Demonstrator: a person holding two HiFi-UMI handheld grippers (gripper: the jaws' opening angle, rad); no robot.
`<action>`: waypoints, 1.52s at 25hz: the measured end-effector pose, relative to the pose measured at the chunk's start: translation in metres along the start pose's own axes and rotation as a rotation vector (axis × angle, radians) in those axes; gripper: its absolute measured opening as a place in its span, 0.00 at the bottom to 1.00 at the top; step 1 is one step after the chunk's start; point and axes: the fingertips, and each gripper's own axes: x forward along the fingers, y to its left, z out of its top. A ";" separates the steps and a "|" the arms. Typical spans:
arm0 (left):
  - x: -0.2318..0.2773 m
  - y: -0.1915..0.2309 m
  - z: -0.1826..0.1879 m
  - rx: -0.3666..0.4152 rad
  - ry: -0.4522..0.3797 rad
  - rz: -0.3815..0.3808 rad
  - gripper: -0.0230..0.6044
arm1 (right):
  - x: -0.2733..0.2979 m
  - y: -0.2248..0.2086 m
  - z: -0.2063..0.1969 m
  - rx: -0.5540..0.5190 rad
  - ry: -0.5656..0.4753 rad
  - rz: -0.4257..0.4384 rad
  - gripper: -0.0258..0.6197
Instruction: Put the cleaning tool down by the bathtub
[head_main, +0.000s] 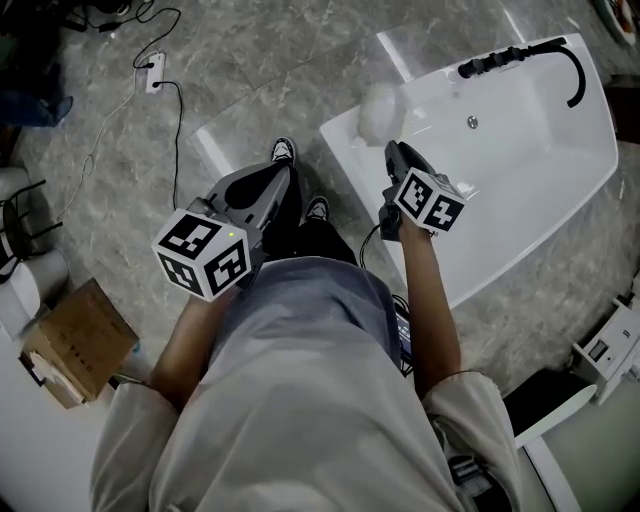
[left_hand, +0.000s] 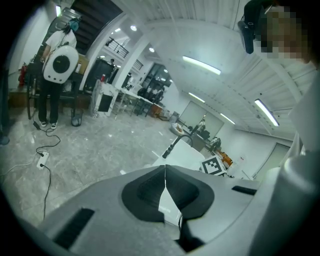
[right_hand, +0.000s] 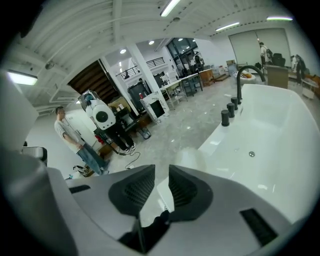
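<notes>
Cleaning tool (head_main: 379, 112), a pale, blurred, rounded lump, lies at the near corner of the white bathtub (head_main: 545, 135), on its rim as far as we can tell. We hold the right gripper (head_main: 393, 152) just short of it, jaws parted, with only floor and tub edge showing through the gap. Our left gripper (head_main: 286, 176) hangs over the marble floor (head_main: 250, 90) beside the tub, jaws pressed together, empty.
</notes>
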 end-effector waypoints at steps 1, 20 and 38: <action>0.000 -0.001 0.000 -0.001 -0.003 0.000 0.05 | -0.003 0.002 0.001 -0.003 -0.003 0.010 0.16; 0.001 -0.018 -0.011 -0.032 -0.049 0.056 0.05 | -0.075 0.033 0.019 -0.072 -0.013 0.190 0.11; 0.002 -0.047 -0.012 0.052 -0.073 0.040 0.05 | -0.147 0.066 0.025 -0.208 -0.063 0.264 0.06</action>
